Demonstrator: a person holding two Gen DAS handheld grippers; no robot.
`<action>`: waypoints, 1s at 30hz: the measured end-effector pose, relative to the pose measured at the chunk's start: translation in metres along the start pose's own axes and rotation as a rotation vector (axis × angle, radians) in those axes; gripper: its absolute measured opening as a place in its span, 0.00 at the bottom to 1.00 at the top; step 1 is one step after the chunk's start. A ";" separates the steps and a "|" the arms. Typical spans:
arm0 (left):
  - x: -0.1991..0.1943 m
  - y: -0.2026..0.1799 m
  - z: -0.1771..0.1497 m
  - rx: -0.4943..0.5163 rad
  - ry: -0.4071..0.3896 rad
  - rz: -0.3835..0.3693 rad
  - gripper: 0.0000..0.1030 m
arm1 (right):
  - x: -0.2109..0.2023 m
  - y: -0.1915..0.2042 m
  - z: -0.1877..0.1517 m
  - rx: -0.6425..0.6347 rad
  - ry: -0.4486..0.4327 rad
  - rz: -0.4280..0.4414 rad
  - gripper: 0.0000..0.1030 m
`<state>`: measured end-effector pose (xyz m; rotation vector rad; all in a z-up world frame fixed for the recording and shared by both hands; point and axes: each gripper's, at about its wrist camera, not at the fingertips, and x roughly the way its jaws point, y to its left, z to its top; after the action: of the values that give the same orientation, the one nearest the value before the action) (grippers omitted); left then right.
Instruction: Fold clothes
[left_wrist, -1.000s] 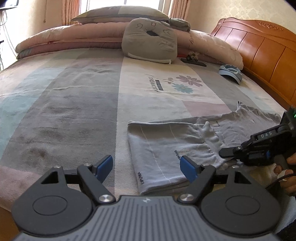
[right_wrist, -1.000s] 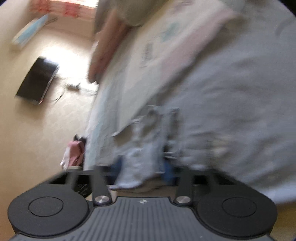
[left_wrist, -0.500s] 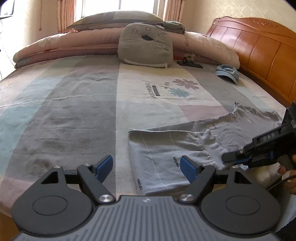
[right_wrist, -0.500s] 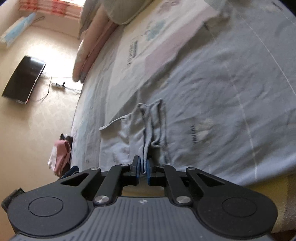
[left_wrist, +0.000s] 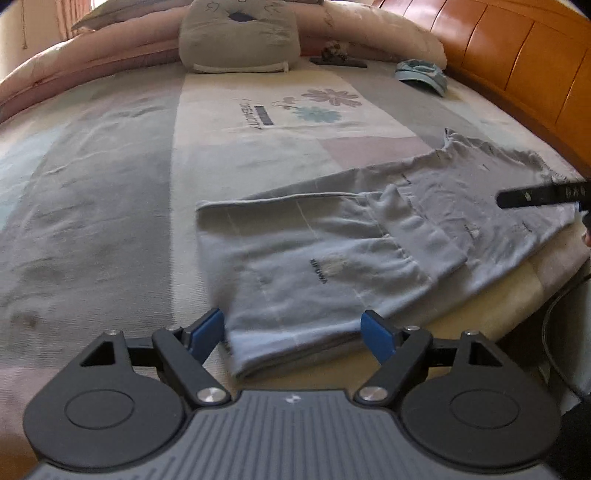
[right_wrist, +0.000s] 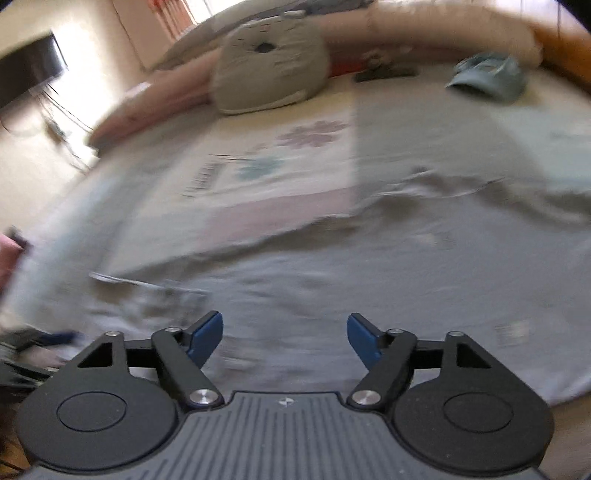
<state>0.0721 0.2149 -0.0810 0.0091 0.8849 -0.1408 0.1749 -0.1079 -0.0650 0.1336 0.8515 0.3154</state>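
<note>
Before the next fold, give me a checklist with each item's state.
1. Left gripper open: ok.
2. Right gripper open, holding nothing: ok.
3. Grey garment lying on the bed: ok.
4. Sleeve folded in over the body: ok.
5. Garment fully on the bed: not ok, its near edge reaches the mattress edge.
6. Right-side view sharp enough to aim: not ok, blurred.

We see a soft matt cloth shirt (left_wrist: 332, 254) on a woven bedspread (left_wrist: 103, 192); at two o'clock, a glossy wooden headboard (left_wrist: 517, 48).
</note>
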 end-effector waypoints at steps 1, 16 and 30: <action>-0.006 0.001 0.001 0.001 -0.007 0.007 0.79 | -0.001 -0.006 -0.003 -0.017 0.001 -0.029 0.83; -0.017 -0.018 0.014 0.010 0.012 -0.041 0.81 | 0.007 -0.004 -0.038 -0.243 -0.021 -0.111 1.00; 0.057 -0.060 0.052 -0.026 -0.010 0.028 0.85 | 0.004 -0.005 -0.044 -0.286 -0.034 -0.085 1.00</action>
<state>0.1404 0.1456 -0.0889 -0.0036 0.8766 -0.1034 0.1447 -0.1119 -0.0978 -0.1624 0.7683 0.3505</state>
